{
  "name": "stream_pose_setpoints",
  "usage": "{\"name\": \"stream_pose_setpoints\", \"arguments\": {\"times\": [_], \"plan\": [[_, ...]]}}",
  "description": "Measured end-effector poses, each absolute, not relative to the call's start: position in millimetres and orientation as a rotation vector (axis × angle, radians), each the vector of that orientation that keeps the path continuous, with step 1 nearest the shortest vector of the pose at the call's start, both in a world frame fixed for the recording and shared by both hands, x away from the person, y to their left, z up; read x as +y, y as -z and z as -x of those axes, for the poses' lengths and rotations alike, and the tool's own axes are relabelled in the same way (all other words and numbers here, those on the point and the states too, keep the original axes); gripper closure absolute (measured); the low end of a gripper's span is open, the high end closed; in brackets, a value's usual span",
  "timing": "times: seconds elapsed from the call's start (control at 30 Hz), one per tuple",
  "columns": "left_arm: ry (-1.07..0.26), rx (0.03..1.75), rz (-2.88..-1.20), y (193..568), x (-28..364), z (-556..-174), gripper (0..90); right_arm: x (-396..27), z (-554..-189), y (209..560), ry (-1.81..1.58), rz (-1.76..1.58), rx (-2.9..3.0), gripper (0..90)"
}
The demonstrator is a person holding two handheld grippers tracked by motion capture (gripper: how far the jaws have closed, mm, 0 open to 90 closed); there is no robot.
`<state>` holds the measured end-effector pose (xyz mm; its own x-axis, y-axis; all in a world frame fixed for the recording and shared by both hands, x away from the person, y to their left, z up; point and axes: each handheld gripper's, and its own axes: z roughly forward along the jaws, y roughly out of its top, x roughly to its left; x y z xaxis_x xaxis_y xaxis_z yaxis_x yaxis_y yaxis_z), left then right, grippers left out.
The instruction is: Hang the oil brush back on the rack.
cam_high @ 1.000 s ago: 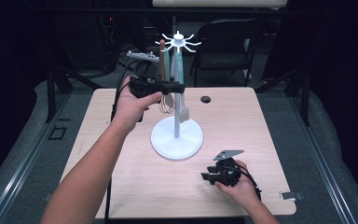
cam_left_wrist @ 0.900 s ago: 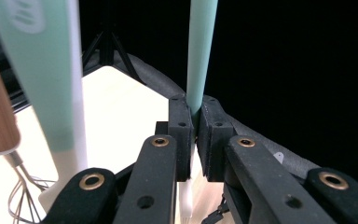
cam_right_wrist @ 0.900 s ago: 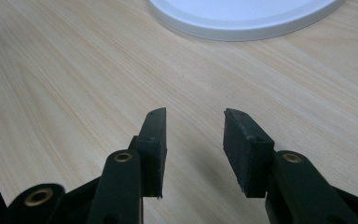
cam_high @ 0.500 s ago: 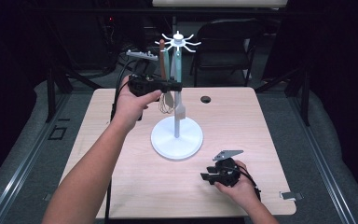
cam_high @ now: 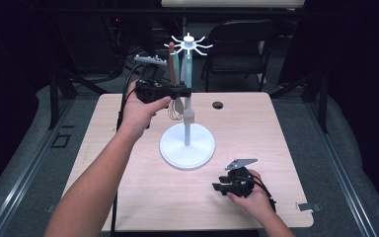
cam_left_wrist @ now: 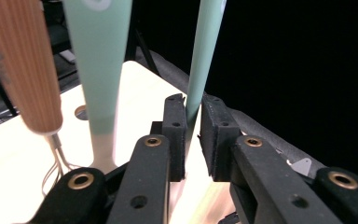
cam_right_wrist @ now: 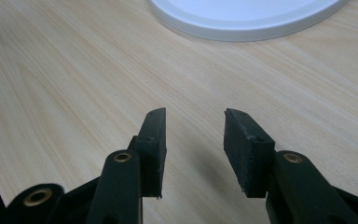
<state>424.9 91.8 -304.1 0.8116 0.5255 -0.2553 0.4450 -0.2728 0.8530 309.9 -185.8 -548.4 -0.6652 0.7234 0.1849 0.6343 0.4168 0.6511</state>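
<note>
Table: pale wood, small black disc near the far edge. White rack stands mid-table, round base, post, hook ring on top. Three utensils hang from the hooks: mint spatula, whisk with wooden handle, slim mint handle. Left claw held up level at the rack; its jaws have just been opening, and the slim mint handle sits in the narrow gap between the pads, seemingly touching one pad only, so not pinched. Right claw rests low on the table near the rack base, jaws spread, nothing between them.
</note>
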Motion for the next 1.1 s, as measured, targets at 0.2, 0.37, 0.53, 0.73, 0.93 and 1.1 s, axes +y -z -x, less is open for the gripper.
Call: {"name": "stream_pose_setpoints", "arguments": {"times": [0.2, 0.37, 0.53, 0.73, 0.93, 1.1], "plan": [[-0.108, 0.738, -1.902, 310, 99, -420, 74.2, -186, -310, 548, -1.090, -1.214, 2.532, 58.3], [-0.141, 0.752, -1.899, 312, 109, -412, 68.7, -186, -308, 546, -1.088, -1.191, 2.527, 56.7], [-0.207, 0.806, -1.908, 318, 124, -399, 62.8, -186, -307, 544, -1.083, -1.181, 2.520, 55.8], [-0.283, 0.876, -1.888, 333, 147, -380, 53.7, -188, -307, 544, -1.073, -1.172, 2.513, 53.5], [-0.322, 0.946, -1.870, 360, 167, -359, 47.2, -188, -307, 545, -1.071, -1.150, 2.493, 50.7], [-0.329, 0.994, -1.877, 391, 179, -347, 45.9, -190, -308, 546, -1.052, -1.144, 2.460, 45.0]]}}
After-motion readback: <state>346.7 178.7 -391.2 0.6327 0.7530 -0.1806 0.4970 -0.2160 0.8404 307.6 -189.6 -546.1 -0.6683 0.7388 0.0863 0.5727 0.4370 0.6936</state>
